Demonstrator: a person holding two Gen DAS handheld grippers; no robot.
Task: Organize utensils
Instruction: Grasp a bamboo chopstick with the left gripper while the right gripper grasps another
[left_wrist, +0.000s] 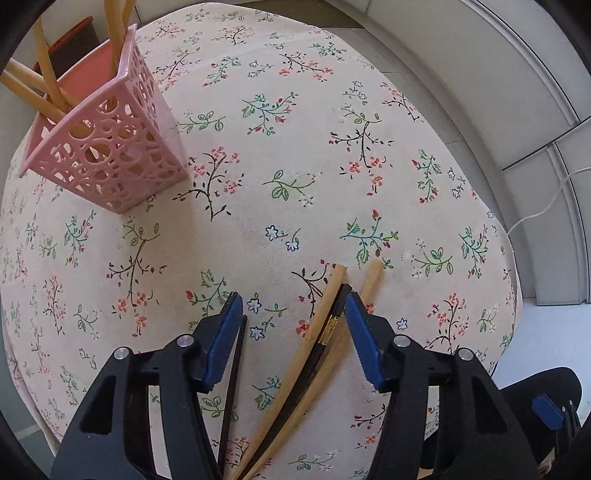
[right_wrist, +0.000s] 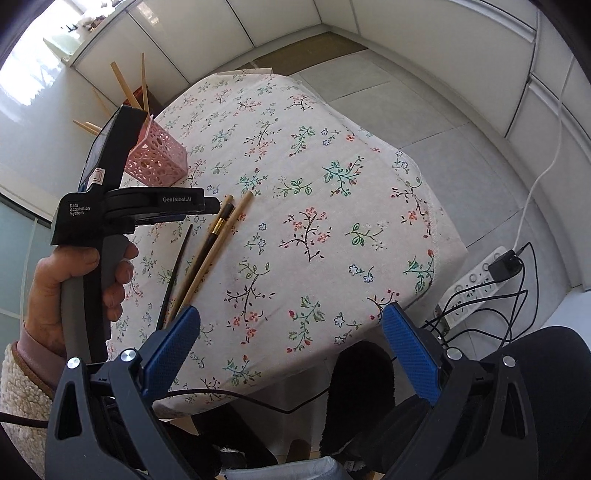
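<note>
A pink perforated holder (left_wrist: 107, 147) stands on the floral tablecloth (left_wrist: 295, 147) at the far left, with several wooden chopsticks (left_wrist: 44, 74) in it. Two wooden chopsticks (left_wrist: 325, 314) and a black chopstick with a gold band (left_wrist: 327, 332) lie together on the cloth; another thin black chopstick (left_wrist: 236, 362) lies to their left. My left gripper (left_wrist: 293, 306) is open just above them, its jaws on either side of the bundle. In the right wrist view the same chopsticks (right_wrist: 218, 236) and the holder (right_wrist: 155, 158) show. My right gripper (right_wrist: 291, 332) is open and empty off the table's near edge.
The table's right and near edges drop to a tiled floor. A power strip (right_wrist: 476, 284) with cables lies on the floor at the right. White cabinets line the walls. A brown object (left_wrist: 70, 40) stands behind the holder.
</note>
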